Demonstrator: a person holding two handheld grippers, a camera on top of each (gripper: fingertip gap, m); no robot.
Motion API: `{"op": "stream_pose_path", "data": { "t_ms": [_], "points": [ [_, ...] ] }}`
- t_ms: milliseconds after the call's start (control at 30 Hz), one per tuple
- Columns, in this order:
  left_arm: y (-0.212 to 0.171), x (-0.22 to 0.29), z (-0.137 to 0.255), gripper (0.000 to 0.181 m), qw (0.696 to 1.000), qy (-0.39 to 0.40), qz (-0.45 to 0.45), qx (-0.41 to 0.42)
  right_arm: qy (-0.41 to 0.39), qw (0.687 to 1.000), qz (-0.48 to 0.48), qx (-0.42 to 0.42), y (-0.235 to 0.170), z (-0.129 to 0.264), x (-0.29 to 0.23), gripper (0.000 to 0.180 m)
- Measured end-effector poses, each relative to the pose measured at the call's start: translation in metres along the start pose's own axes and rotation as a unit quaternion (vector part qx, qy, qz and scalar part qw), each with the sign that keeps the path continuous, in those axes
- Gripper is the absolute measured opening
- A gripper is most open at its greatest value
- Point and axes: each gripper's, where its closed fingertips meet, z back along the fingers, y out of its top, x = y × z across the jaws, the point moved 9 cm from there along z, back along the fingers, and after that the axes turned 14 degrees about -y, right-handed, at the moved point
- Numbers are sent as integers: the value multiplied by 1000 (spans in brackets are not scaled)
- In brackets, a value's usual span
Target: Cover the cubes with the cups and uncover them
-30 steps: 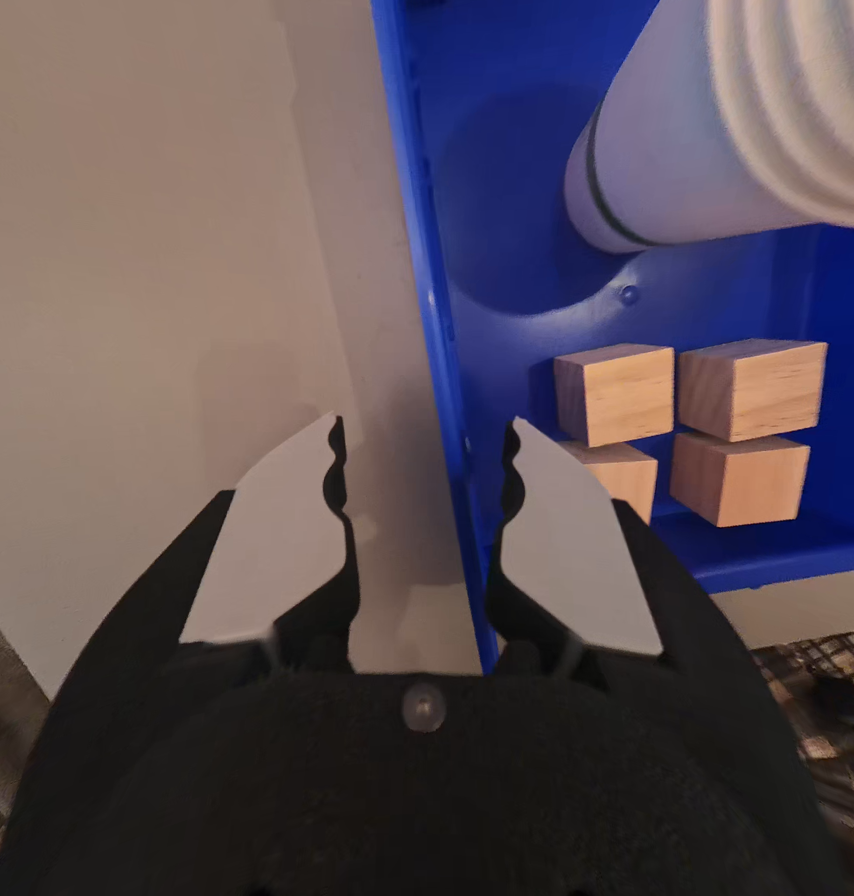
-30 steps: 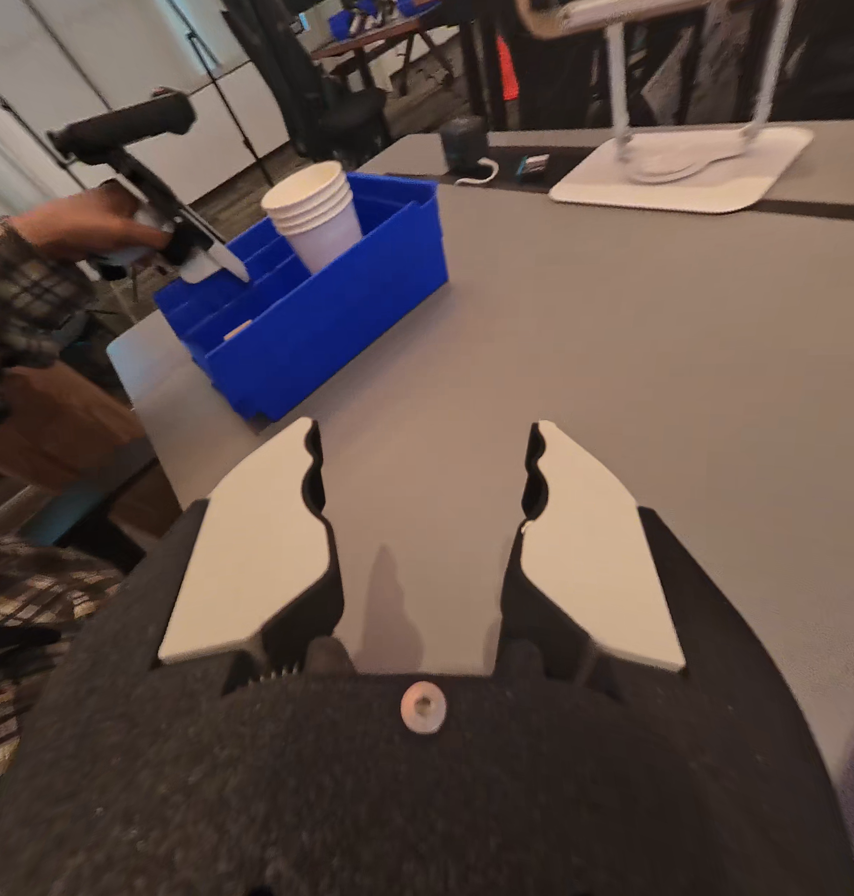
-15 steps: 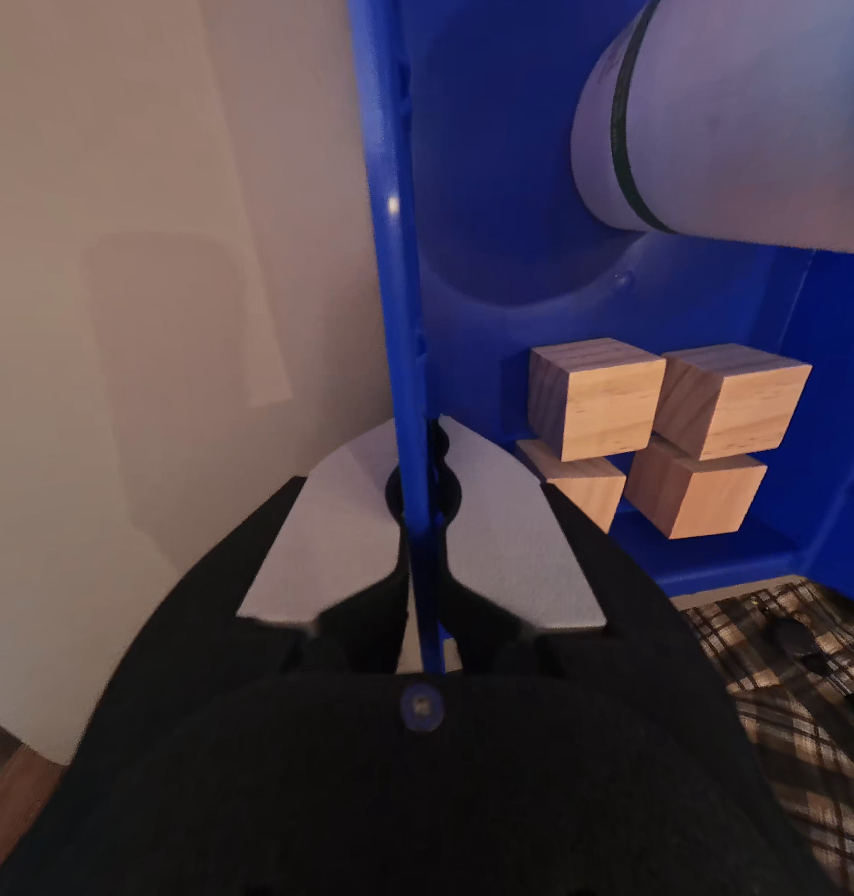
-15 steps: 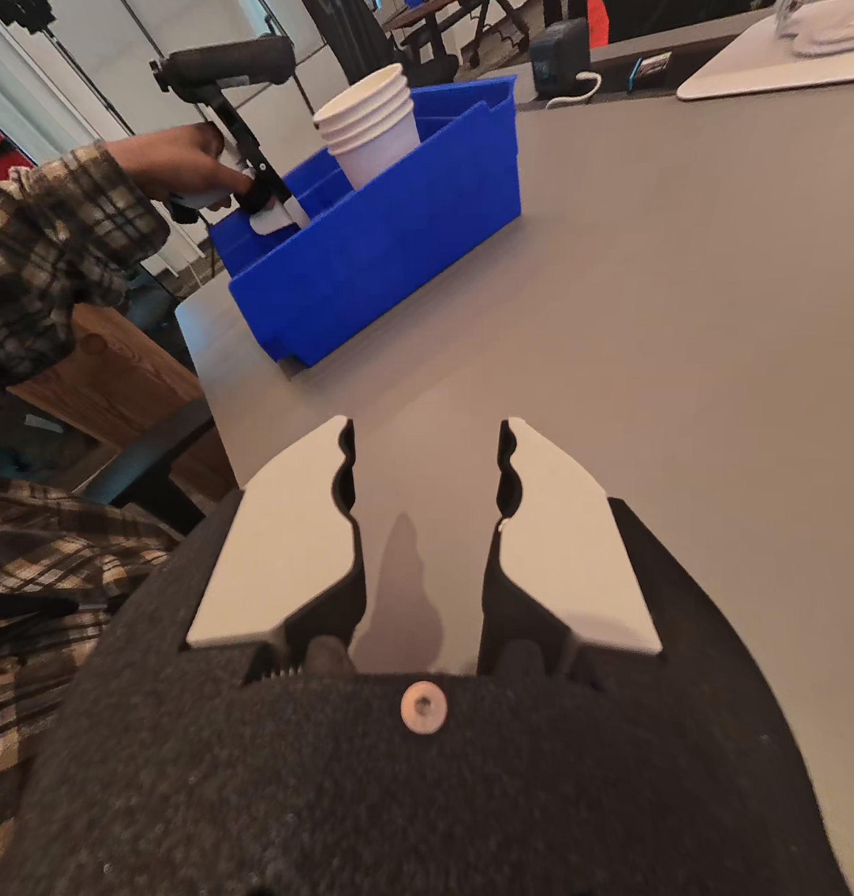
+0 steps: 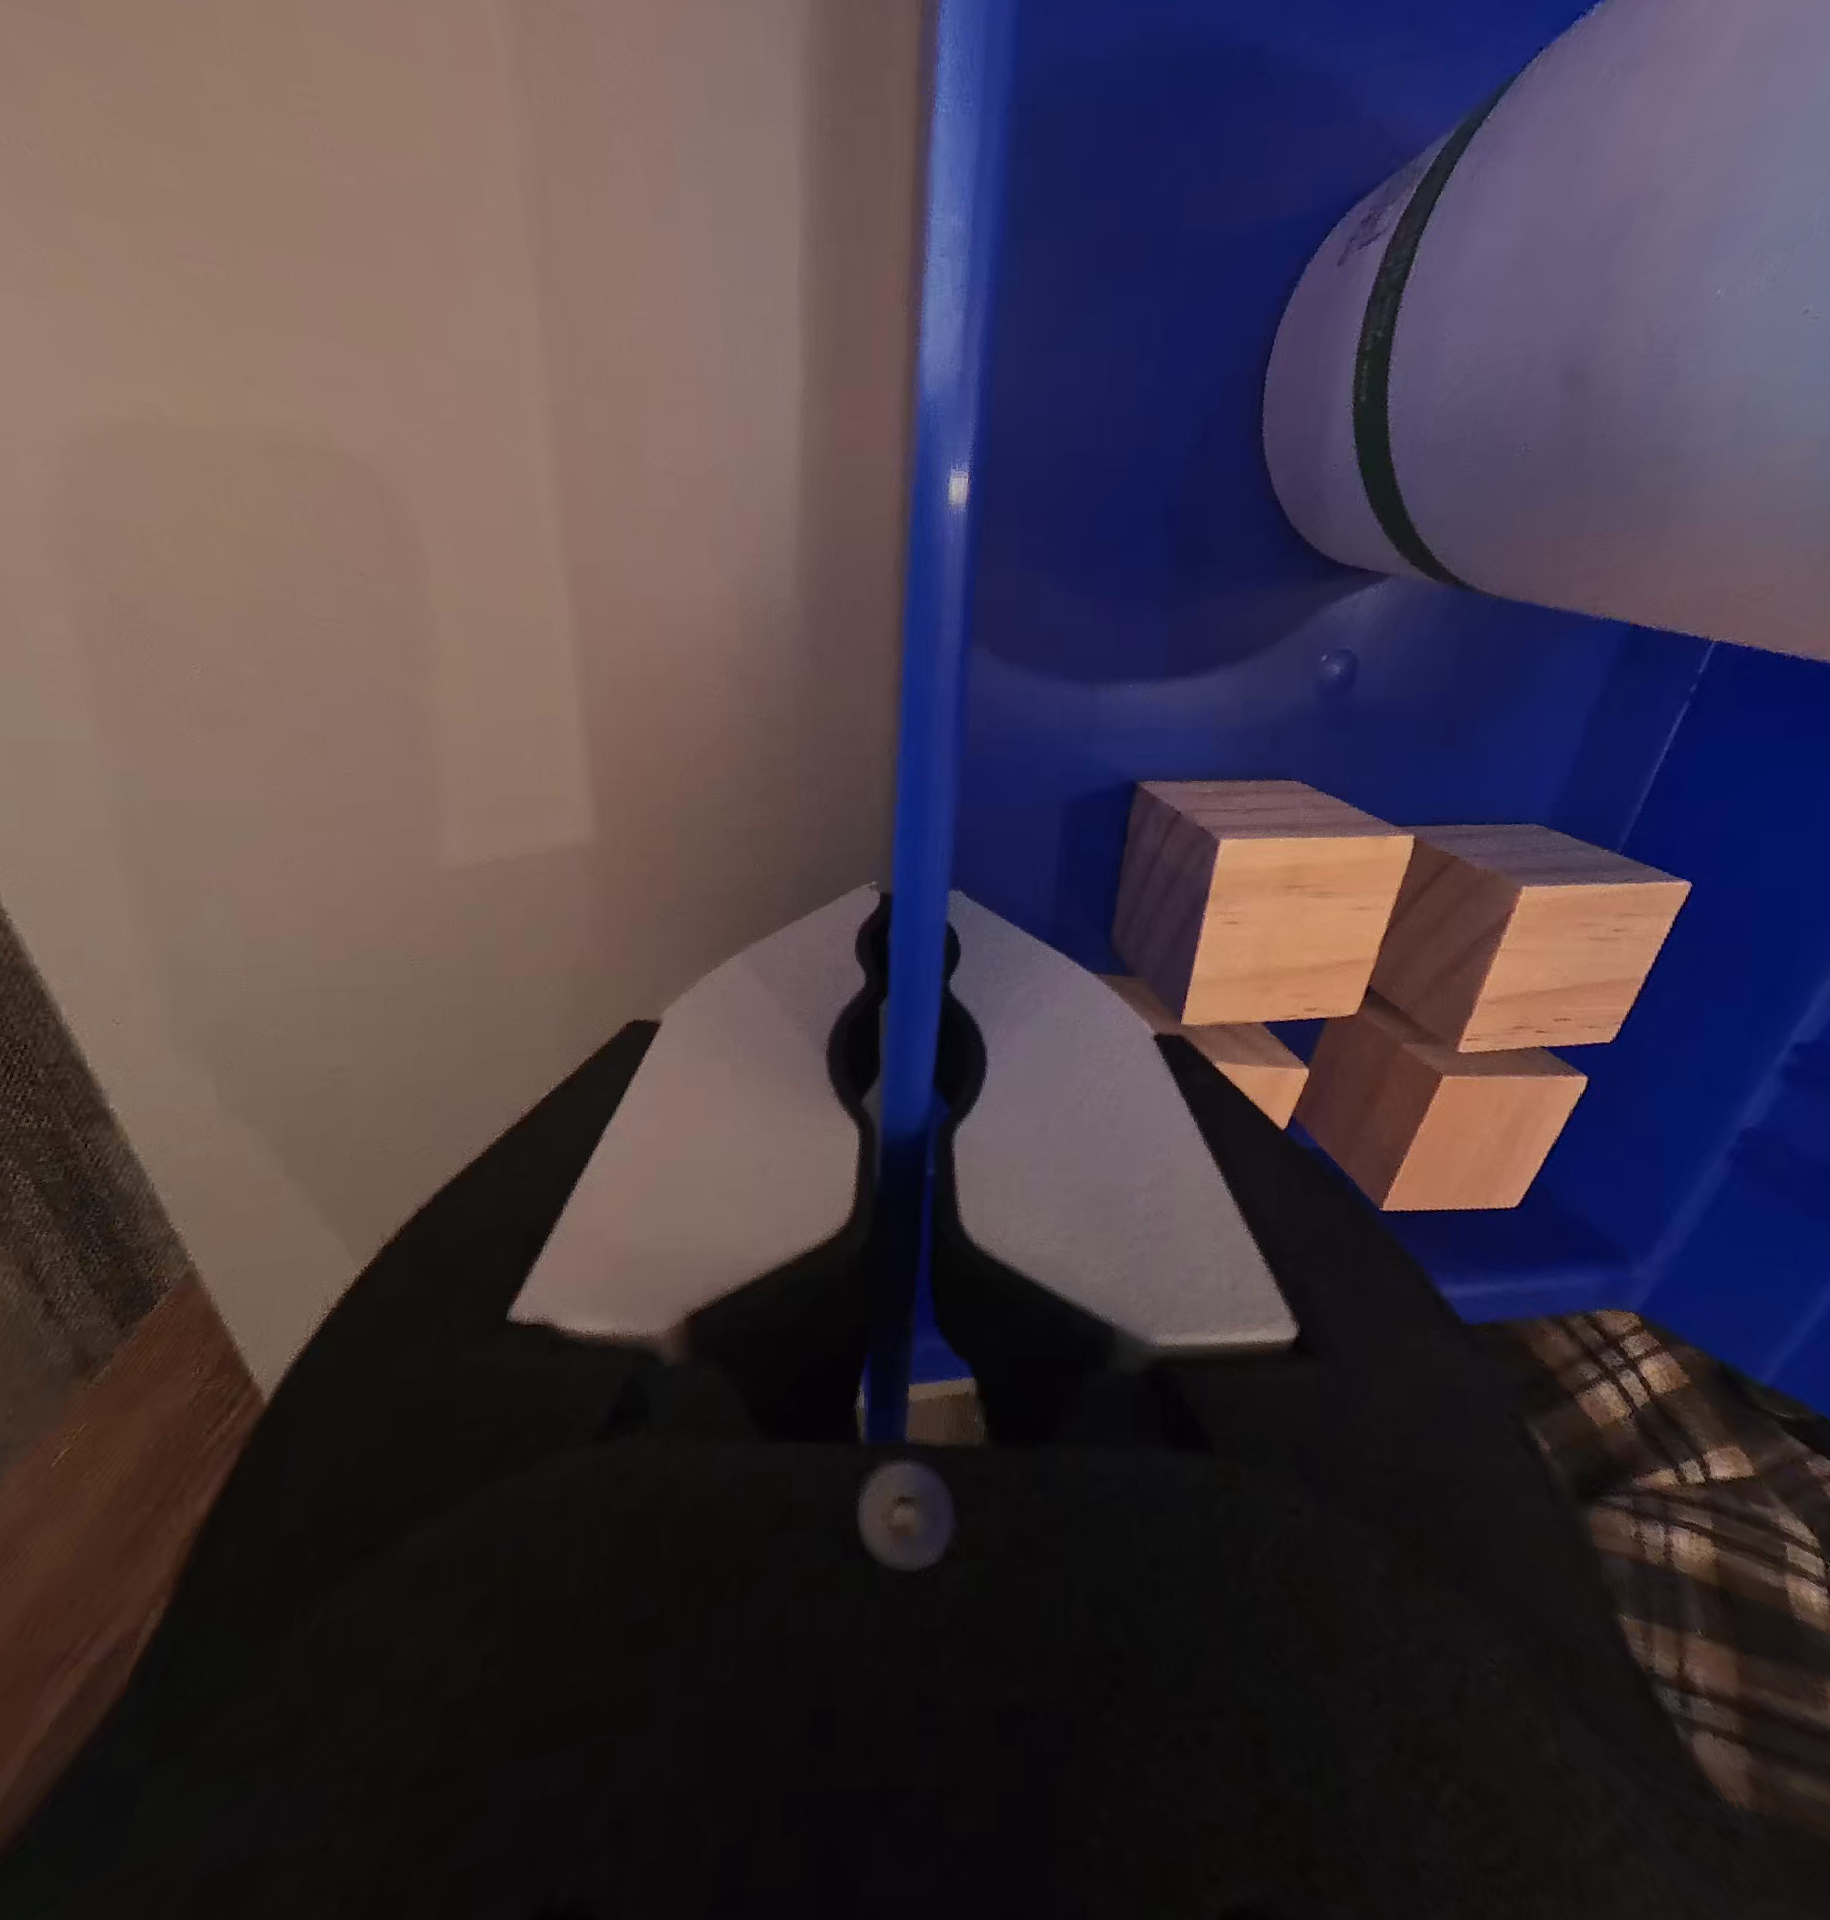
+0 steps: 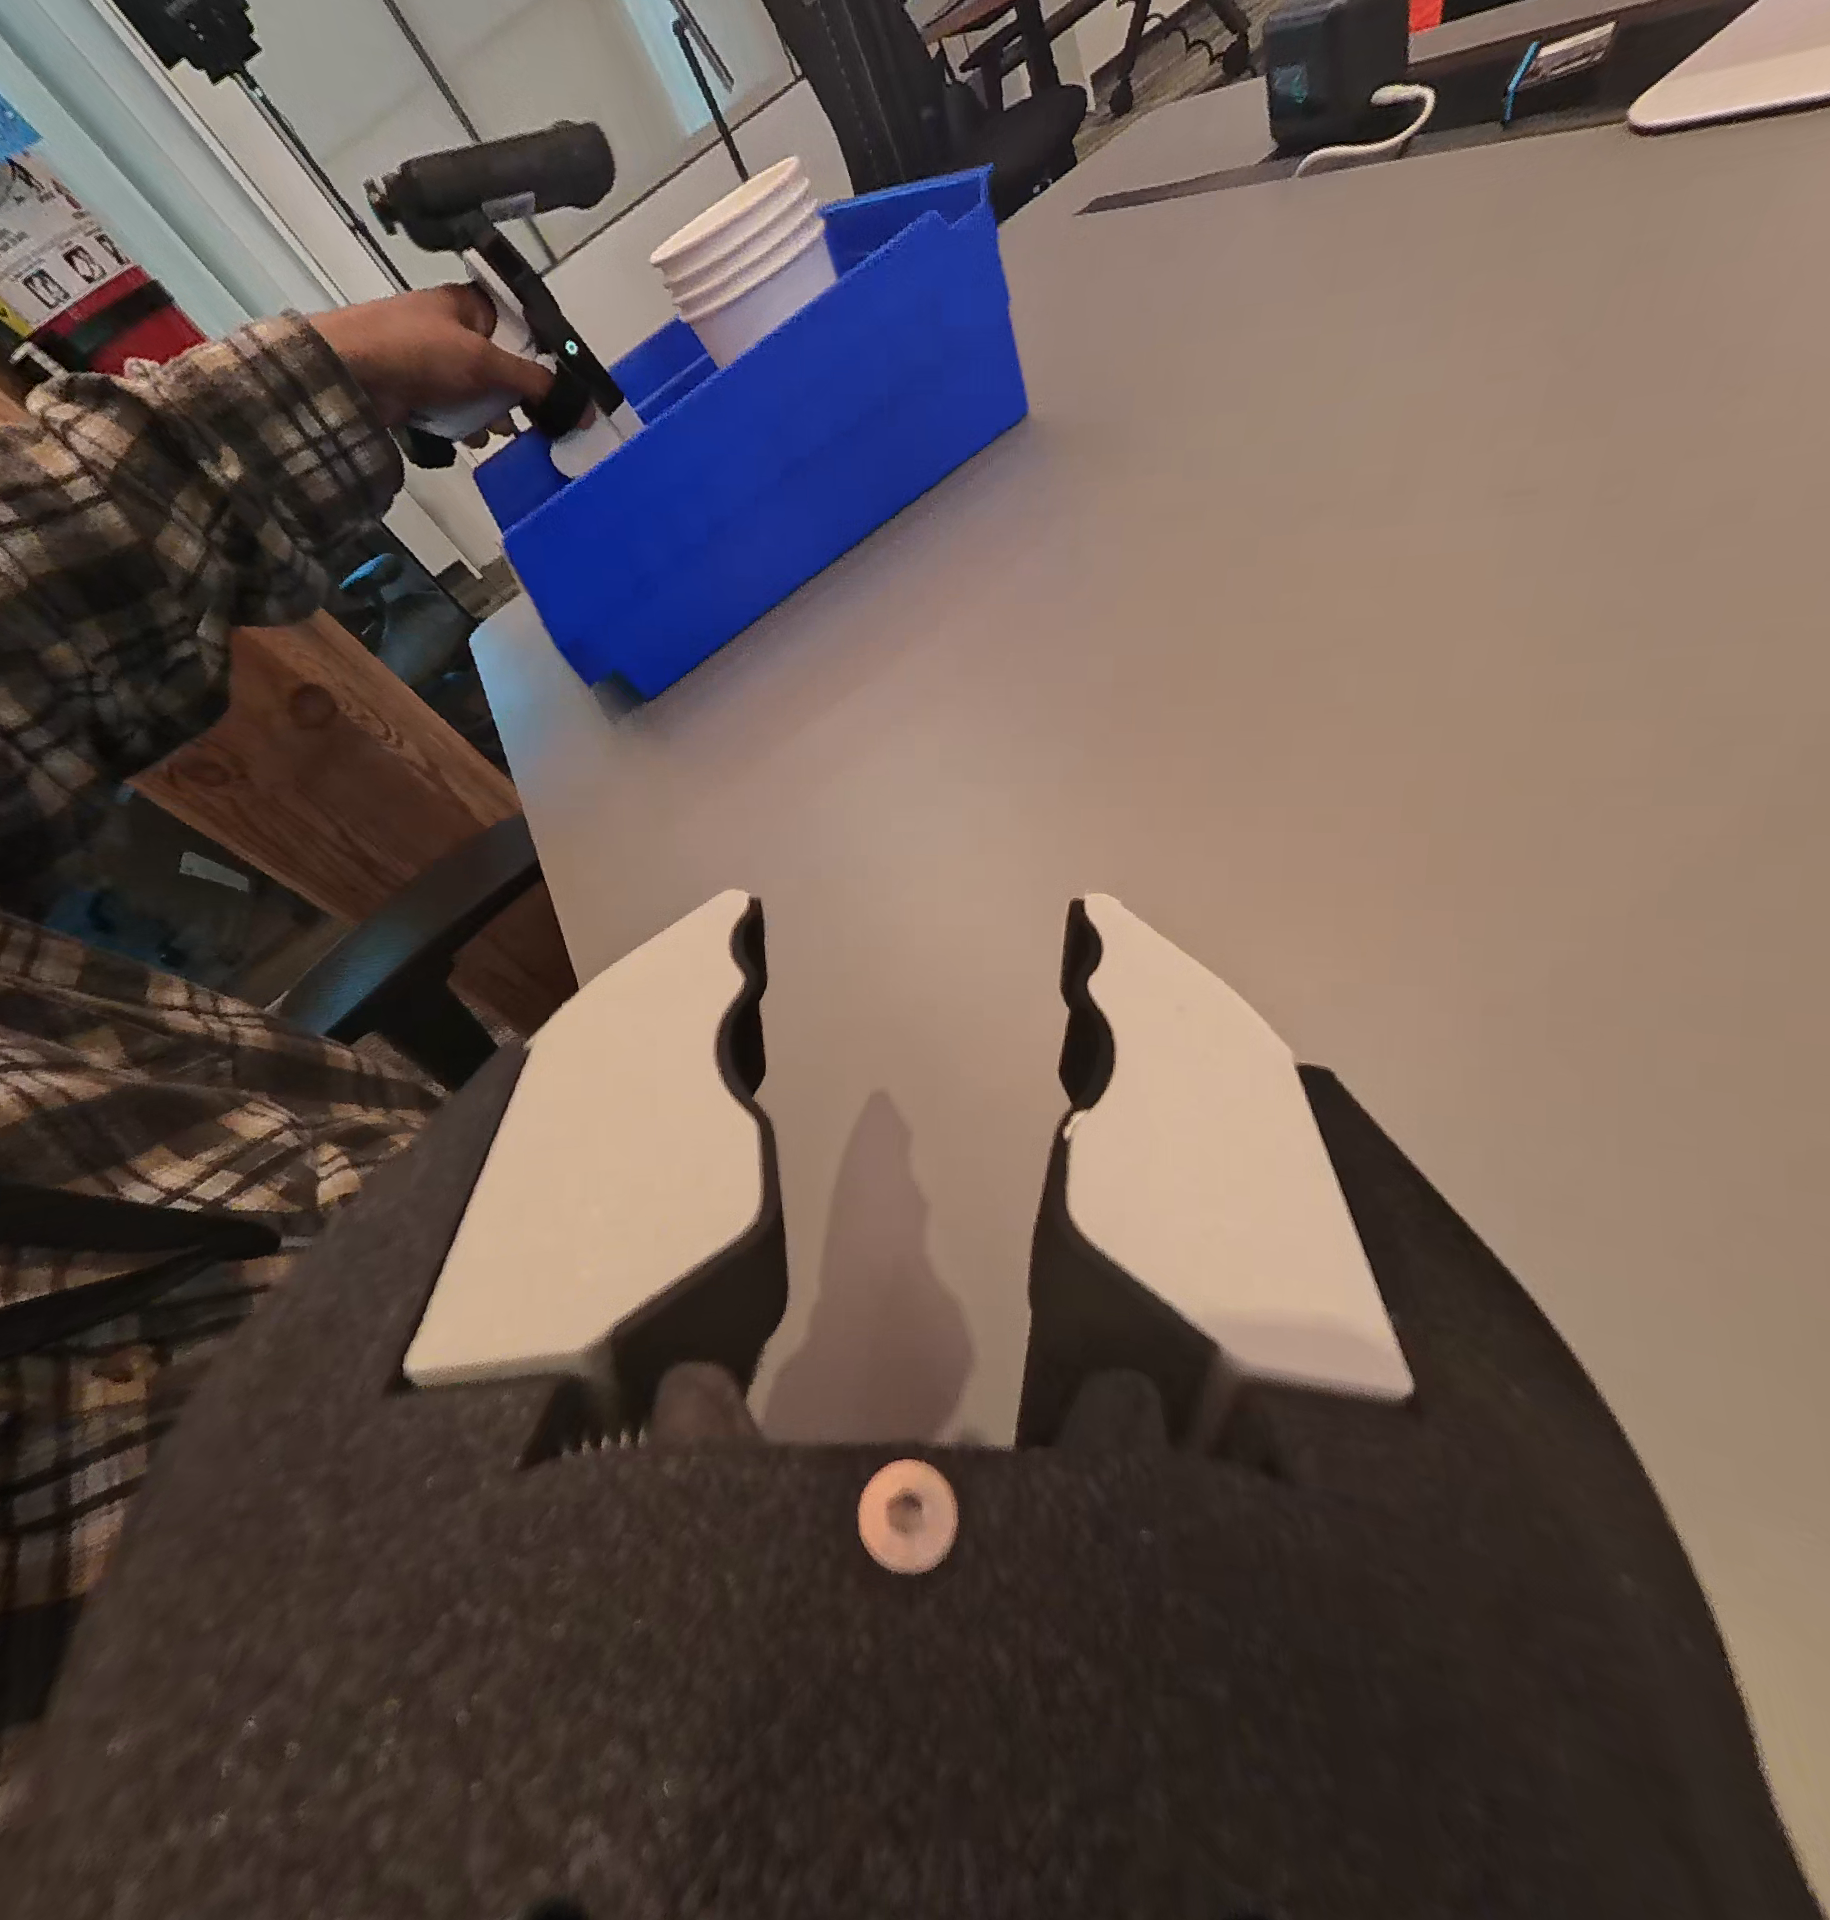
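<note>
My left gripper [image 5: 913, 914] is shut on the side wall of the blue bin [image 5: 932, 520]. Inside the bin lie several wooden cubes [image 5: 1275, 914] packed together, one partly hidden behind my right finger. A stack of white paper cups [image 5: 1617, 343] stands in the bin beyond them. In the right wrist view the bin [image 6: 786, 468] sits far left on the grey table, with the cup stack [image 6: 750, 265] in it and the left gripper [image 6: 589, 436] at its wall. My right gripper [image 6: 911, 914] is open and empty, low over the table.
The grey table [image 6: 1410, 675] spreads wide to the right of the bin. A person's plaid sleeve [image 6: 142, 520] and a wooden cabinet [image 6: 329, 769] are at the left edge. A black device with a white cable [image 6: 1326, 62] sits at the far edge.
My left gripper closed on the bin's side wall and stays clamped on it. My right gripper swung a little, so the bin now appears farther to the right in its view; its jaws narrowed slightly.
</note>
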Motion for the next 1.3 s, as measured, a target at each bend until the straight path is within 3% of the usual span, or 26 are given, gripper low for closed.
{"op": "stream_pose_path", "data": {
  "t_ms": [433,1300],
  "points": [
    [4,-68,29,5,999,-8,47,21,6,1000,-8,-18,-4,-14,-5,54],
    [13,-106,43,5,996,-9,79,42,5,999,-27,-27,-2,-22,-17,53]
  ]
}}
